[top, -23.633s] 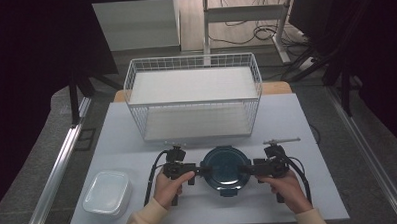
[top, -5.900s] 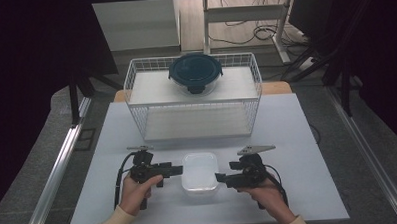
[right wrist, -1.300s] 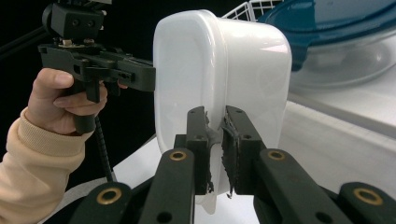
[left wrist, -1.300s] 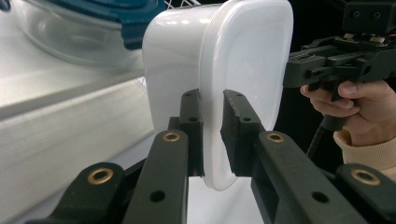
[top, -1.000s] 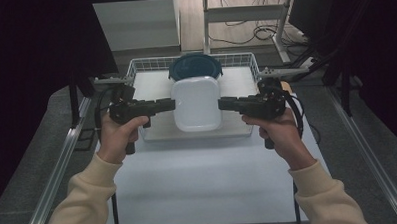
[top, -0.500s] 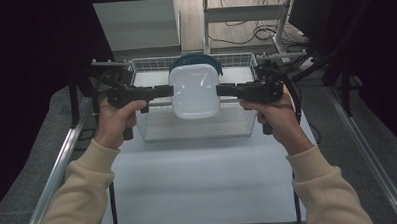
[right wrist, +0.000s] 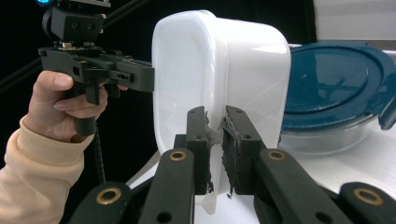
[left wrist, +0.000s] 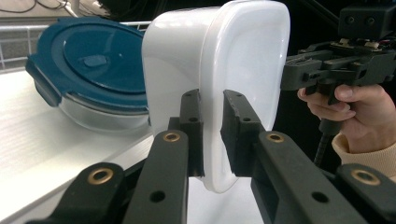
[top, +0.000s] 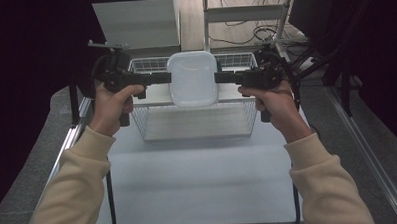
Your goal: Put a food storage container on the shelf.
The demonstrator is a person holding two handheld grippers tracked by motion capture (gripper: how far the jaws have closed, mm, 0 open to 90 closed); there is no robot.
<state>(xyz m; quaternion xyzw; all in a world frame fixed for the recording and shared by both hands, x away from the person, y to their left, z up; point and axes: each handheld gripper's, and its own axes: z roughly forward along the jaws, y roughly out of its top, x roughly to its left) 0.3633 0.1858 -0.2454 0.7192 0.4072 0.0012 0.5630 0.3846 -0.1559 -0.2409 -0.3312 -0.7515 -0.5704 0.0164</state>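
A white plastic container [top: 193, 77] hangs in the air, tipped up on edge, over the top of the wire basket [top: 197, 123]. My left gripper [top: 168, 78] is shut on its left rim and my right gripper [top: 217, 77] is shut on its right rim. In the left gripper view the jaws [left wrist: 212, 100] pinch the container's rim [left wrist: 243, 56]; in the right gripper view the jaws [right wrist: 215, 116] do the same on the opposite rim [right wrist: 210, 60]. Behind the container a glass bowl with a blue lid [left wrist: 93, 70] [right wrist: 336, 88] rests on the basket's white top.
The wire basket stands at the far side of the white table [top: 199, 177]. The person's forearms in cream sleeves [top: 74, 181] reach over the table's near half. Dark frame bars run along both sides of the table.
Both grippers have carried the white container upward and farther away. In the high view it now covers the blue-lidded bowl that showed above it before.
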